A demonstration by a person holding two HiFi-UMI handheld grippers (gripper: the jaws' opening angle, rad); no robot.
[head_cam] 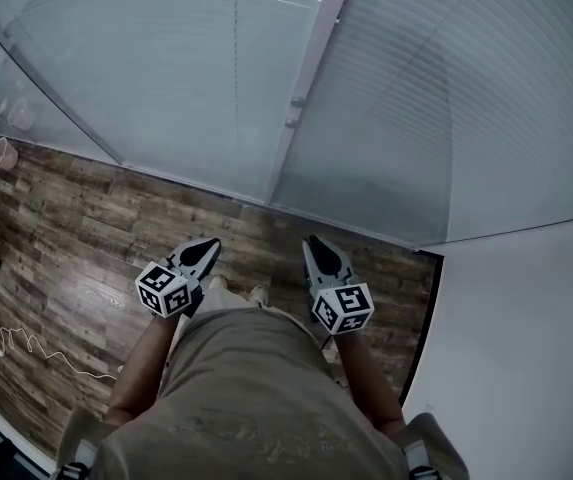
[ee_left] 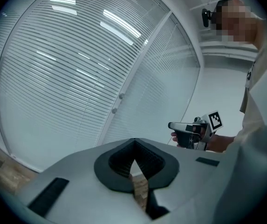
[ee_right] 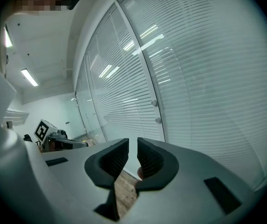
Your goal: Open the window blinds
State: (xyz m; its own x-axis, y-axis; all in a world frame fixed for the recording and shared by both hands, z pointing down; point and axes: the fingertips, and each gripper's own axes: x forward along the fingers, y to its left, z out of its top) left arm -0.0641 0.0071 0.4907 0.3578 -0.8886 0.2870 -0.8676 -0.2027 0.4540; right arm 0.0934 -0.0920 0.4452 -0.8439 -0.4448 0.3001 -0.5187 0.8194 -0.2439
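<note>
Cool, even light is filling every view; ceiling strip lights are glaring off the white slatted window blinds, and fisheye corners are darkening.

Your window blinds run off the head view's top edge, your shirt hides most of your shoes, and the pink object is too small to name.

The brown wood-plank floor carries a pair of light shoes near its middle. Well left of the shoes a thin white cord trails in loose loops. Farther left and beyond them stands a small pink round tub, possibly a basket.
</note>
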